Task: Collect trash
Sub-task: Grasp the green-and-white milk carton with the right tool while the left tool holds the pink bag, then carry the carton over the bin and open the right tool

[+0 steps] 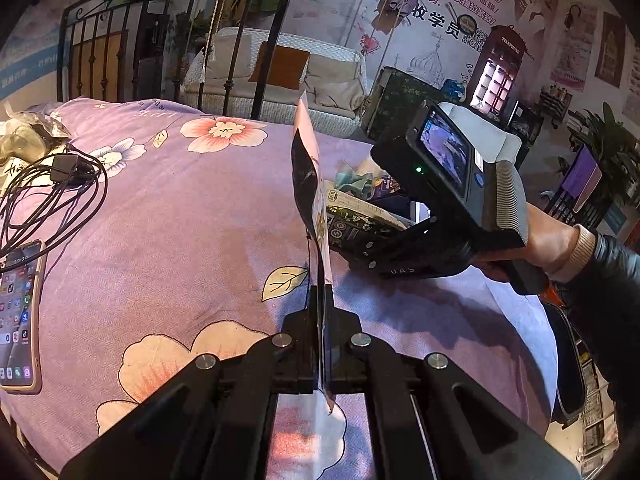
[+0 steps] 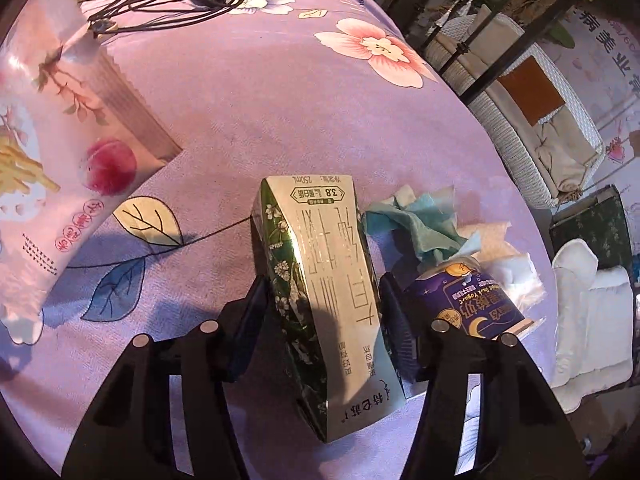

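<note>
My left gripper [image 1: 321,300] is shut on a pink snack wrapper [image 1: 312,184], held upright and edge-on above the purple flowered bedspread [image 1: 180,216]; the wrapper also shows at the left of the right wrist view [image 2: 52,168]. My right gripper [image 2: 320,300] is shut on a green and white milk carton [image 2: 320,280] held over the bedspread [image 2: 248,100]; the carton shows in the left wrist view [image 1: 360,216] beside the right gripper's body. Crumpled blue and white tissues [image 2: 420,224] and a dark blue yogurt carton [image 2: 472,300] lie just right of the milk carton.
A phone [image 1: 18,316] lies at the bed's left edge, with black cables and a charger [image 1: 64,176] beyond it. A black iron bed frame [image 1: 168,40] stands behind, with a white wicker sofa [image 1: 280,76] past it. The bed's edge drops off at the right.
</note>
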